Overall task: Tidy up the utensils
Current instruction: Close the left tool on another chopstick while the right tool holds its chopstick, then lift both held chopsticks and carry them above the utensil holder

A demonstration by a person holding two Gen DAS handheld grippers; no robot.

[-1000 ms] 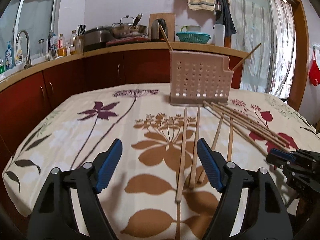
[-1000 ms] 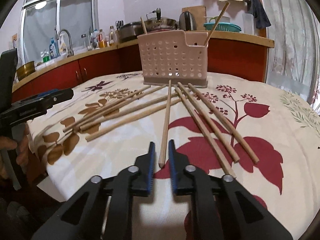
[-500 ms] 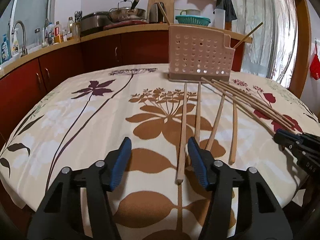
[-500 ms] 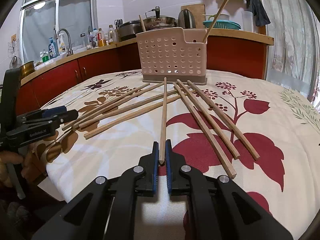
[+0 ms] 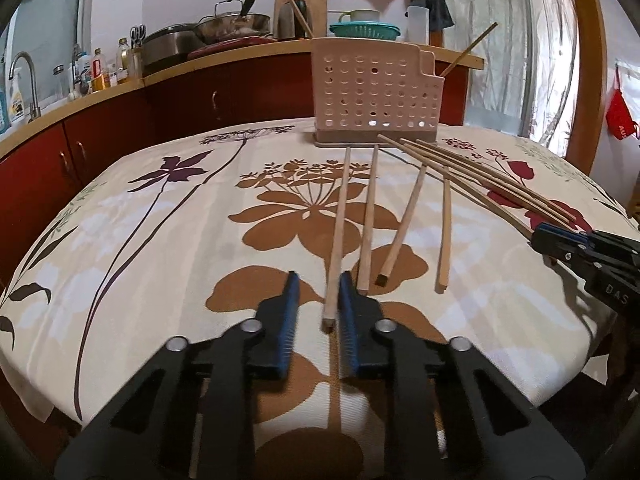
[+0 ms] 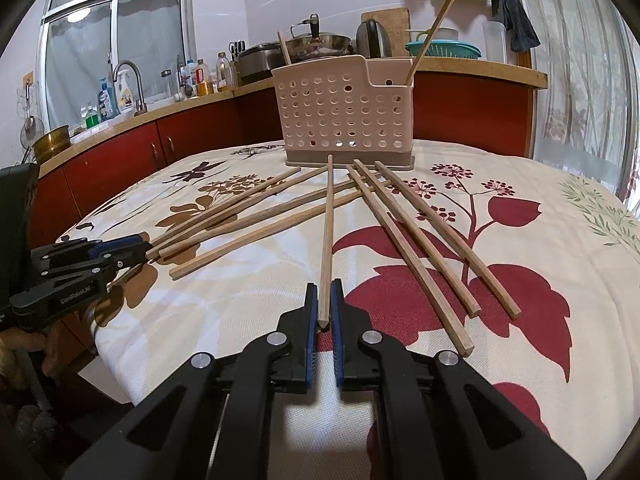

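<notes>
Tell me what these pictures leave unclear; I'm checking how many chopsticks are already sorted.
- Holder contents: both views show only two stick tops above its rim; the perforated wall hides the rest.
- Left gripper: jaws closing around a chopstick; contact is blurred.
- Table near edge: hidden by the right gripper in the right view.
- Counter bottle labels: too small.

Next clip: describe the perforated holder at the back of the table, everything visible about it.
The holder is a pale pink box, plastic by the look, its walls pierced by rows of round holes, on a darker tray-like base. Its top edge steps down at one end. It stands upright on the flowered tablecloth at the far side. Two chopsticks stand tilted in it, one at each end. The tips of several loose chopsticks lie at its base; whether they touch it is unclear. Neither gripper is near it.
</notes>
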